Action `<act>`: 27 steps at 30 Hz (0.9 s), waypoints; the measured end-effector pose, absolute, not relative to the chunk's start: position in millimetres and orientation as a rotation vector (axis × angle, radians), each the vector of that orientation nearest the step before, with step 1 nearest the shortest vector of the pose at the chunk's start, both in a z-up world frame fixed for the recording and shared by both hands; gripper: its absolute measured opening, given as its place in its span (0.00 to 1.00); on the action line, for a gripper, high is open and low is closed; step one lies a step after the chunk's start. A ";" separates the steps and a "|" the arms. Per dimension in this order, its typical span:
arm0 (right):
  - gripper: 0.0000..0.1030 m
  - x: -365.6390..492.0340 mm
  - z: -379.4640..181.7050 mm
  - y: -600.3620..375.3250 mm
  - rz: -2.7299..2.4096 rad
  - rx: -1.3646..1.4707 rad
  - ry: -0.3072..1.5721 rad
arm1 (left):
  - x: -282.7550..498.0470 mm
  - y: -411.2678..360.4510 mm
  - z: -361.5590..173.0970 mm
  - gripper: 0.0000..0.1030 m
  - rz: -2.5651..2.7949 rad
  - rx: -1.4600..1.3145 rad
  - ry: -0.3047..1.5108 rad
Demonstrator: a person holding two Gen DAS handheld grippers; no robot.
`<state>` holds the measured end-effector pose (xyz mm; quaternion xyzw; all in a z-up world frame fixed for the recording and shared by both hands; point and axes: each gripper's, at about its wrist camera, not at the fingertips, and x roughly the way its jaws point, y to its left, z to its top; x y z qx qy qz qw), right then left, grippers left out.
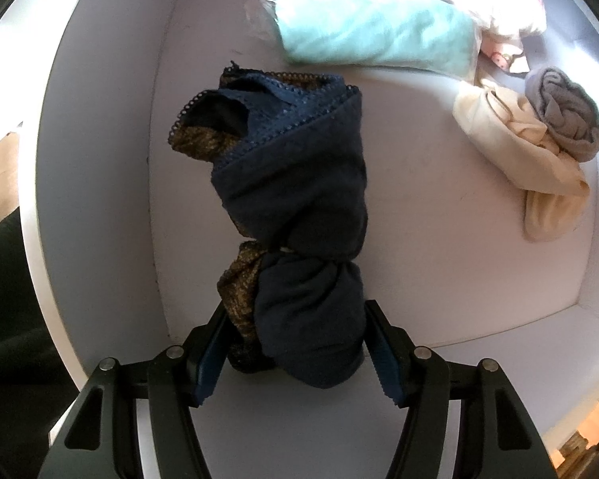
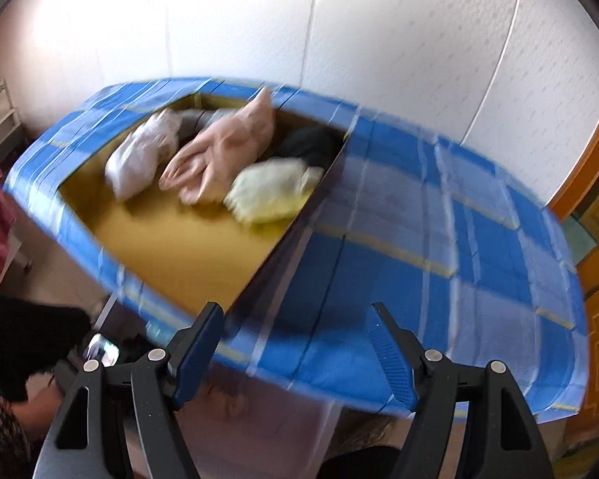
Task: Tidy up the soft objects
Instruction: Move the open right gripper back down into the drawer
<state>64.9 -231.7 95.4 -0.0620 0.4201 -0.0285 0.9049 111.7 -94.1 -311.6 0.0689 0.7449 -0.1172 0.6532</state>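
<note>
White bin (image 1: 100, 159): navy garment (image 1: 299, 239) btwn left jaws.

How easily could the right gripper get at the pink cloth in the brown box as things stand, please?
Probably yes. The right gripper is open and holds nothing, and the pink cloth lies on top in the open brown box, with nothing covering it. The view is blurred, so the gap is hard to judge.

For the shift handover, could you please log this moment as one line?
left gripper: shut on navy lace-trimmed garment over white bin | right gripper: open, empty, above blue plaid cloth | cardboard box: holds more garments
</note>
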 end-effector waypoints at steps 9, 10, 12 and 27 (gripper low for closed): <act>0.73 35.1 10.3 -217.7 0.024 -0.083 1.009 | 109.4 -82.3 -301.7 0.62 -0.270 0.151 1.677; 0.73 34.1 0.5 -217.3 0.029 -0.073 1.029 | 109.1 -80.9 -301.6 0.62 -0.271 0.152 1.675; 0.73 33.8 -22.3 -217.0 0.043 -0.049 1.078 | 108.9 -77.7 -299.9 0.62 -0.273 0.151 1.672; 0.73 67.9 -147.4 -199.6 0.067 0.019 1.343 | 109.1 -45.8 -260.7 0.62 -0.294 -0.044 1.596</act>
